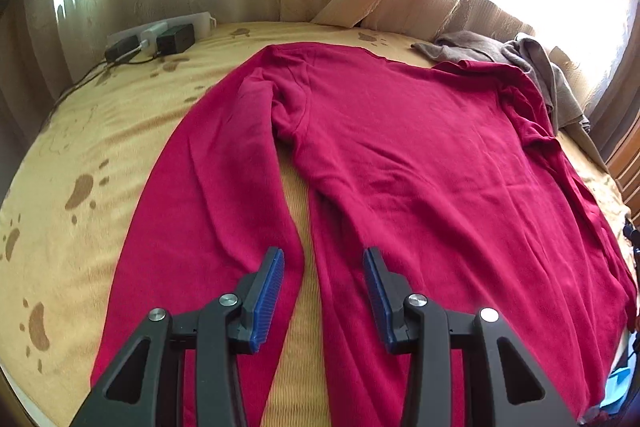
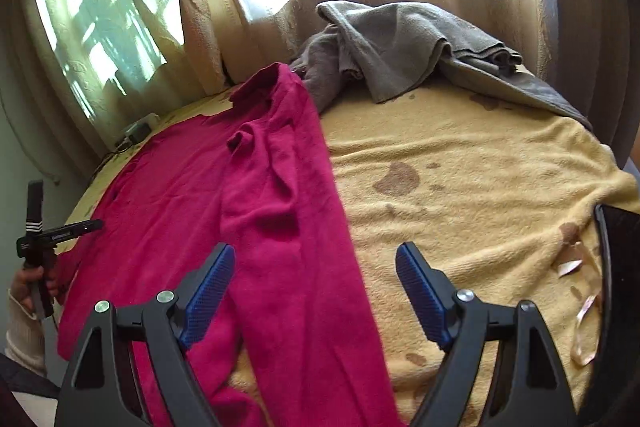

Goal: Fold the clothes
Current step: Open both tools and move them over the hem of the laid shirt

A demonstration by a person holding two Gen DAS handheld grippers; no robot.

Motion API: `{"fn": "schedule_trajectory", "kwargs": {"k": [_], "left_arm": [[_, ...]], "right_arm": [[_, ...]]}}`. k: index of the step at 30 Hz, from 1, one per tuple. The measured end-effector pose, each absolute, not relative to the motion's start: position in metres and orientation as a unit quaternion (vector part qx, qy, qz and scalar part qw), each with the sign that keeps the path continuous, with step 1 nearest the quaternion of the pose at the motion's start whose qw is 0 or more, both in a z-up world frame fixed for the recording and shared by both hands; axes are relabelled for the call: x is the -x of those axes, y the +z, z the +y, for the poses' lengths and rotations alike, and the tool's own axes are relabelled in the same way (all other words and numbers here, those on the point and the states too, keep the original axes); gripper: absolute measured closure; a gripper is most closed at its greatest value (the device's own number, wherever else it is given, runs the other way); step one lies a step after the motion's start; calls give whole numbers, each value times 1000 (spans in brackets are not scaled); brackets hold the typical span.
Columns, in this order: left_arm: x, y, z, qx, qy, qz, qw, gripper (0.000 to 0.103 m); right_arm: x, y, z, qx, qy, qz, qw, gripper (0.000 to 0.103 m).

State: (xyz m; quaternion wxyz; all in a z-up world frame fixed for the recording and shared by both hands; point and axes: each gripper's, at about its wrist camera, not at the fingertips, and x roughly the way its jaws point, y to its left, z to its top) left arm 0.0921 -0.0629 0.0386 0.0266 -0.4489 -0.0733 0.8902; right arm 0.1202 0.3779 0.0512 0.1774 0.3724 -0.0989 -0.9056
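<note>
A dark red long-sleeved sweater (image 1: 420, 167) lies spread flat on a yellow blanket (image 1: 80, 131) with brown paw prints. My left gripper (image 1: 323, 253) hovers open over the strip of blanket between the left sleeve (image 1: 208, 195) and the sweater's body, with nothing between its blue pads. In the right wrist view the sweater (image 2: 180, 187) fills the left half. Its right sleeve (image 2: 296, 227) runs down toward the camera. My right gripper (image 2: 315, 247) stands wide open above that sleeve's outer edge and holds nothing.
A crumpled grey garment (image 2: 400, 43) lies at the bed's far side by the curtains (image 2: 192, 7). A power strip with chargers (image 1: 160, 37) sits at the far left corner. A person's hand (image 2: 28, 283) shows at the left edge. A dark object (image 2: 620, 267) and pale ribbon (image 2: 584, 311) lie right.
</note>
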Motion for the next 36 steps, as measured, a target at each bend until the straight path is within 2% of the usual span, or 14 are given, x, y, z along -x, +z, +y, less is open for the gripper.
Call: {"fn": "schedule_trajectory", "kwargs": {"k": [5,9,13,16,19,25,29,36], "left_arm": [[-124,31,-78,468,873,-131,43,60],[-141,34,-75,474,864,-147,85,60],[-144,32,-67,477,863,-131,106,60],[-141,30,-74,473,871,-113,74,60],[-135,30,-90,462,880,-98,53,60],[-122,33,-128,457,886,-21,-69,60],[-109,37,-157,450,879,31,-154,60],[-75,50,-215,439,864,-7,-247,60]], "right_arm": [[-134,42,344,-390,-875,-126,258,17],[-140,31,329,-413,-840,-168,309,17],[-144,27,322,-430,-825,-165,328,17],[-143,26,328,-435,-844,-141,281,17],[-139,31,342,-419,-880,-111,195,17],[-122,35,379,-405,-914,-34,-1,17],[-113,42,407,-391,-919,-14,-48,17],[-83,64,458,-348,-920,28,-180,17]]}}
